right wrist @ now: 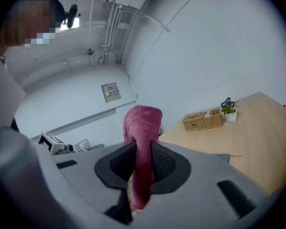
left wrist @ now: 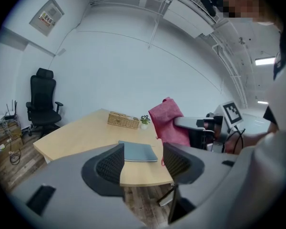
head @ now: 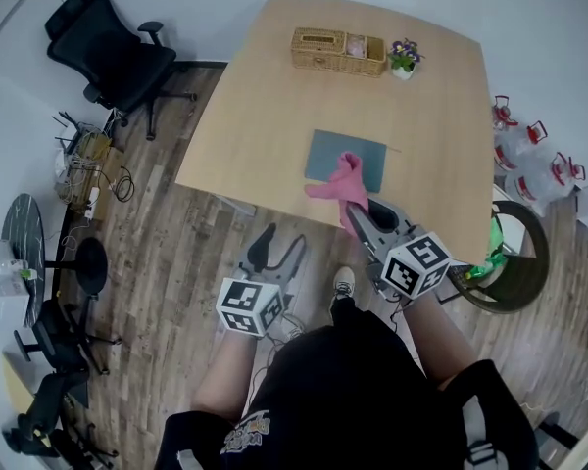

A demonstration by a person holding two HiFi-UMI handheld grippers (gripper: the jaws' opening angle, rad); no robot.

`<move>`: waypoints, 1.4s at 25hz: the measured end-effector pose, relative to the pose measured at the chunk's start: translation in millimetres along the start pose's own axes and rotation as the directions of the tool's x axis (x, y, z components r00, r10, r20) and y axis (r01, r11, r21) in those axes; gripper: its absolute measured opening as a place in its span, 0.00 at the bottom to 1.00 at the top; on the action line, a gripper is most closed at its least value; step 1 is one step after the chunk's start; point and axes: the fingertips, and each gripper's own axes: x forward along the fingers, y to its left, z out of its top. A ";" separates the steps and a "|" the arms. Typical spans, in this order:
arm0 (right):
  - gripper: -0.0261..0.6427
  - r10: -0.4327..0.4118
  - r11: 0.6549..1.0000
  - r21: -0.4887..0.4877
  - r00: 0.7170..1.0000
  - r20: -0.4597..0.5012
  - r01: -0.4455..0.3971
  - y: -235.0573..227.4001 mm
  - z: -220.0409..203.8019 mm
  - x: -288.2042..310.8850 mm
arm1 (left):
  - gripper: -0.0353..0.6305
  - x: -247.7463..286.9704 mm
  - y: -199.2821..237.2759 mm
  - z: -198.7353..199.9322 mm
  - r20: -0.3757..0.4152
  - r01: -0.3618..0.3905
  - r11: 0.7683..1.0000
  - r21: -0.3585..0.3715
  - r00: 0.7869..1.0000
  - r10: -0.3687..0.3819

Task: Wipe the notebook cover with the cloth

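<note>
A grey-blue notebook [head: 346, 159] lies flat on the wooden table [head: 274, 96], near its front edge; it also shows in the left gripper view [left wrist: 140, 152]. My right gripper [head: 361, 212] is shut on a pink cloth [head: 341, 182], which hangs over the notebook's near edge. In the right gripper view the cloth [right wrist: 142, 147] is pinched between the two pads and droops below them. My left gripper [head: 276, 254] is held lower, off the table over the floor, open with nothing between its fingers [left wrist: 110, 164].
A wicker basket [head: 337, 50] and a small potted plant [head: 404, 59] stand at the table's far edge. A black office chair [head: 113, 57] is at the left, a round bin [head: 514, 256] and bags at the right. Cables lie on the wood floor.
</note>
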 end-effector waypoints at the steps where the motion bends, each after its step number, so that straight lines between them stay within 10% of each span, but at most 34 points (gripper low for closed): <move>1: 0.14 0.002 1.000 0.004 1.000 0.001 -0.002 -10.3 3.1 0.9 | 0.41 10.1 -1.6 3.0 0.000 -0.004 1.000 0.003 1.000 0.004; 20: 0.14 0.044 0.998 0.045 0.999 -0.013 -0.044 -94.8 28.7 13.9 | 0.40 104.6 7.0 23.5 -0.061 -0.091 0.996 0.019 0.994 0.092; 35: 0.14 -0.096 0.993 0.064 0.995 -0.024 0.097 -125.7 34.5 61.1 | 0.40 172.3 66.4 -7.4 -0.236 0.010 1.000 0.019 0.972 -0.005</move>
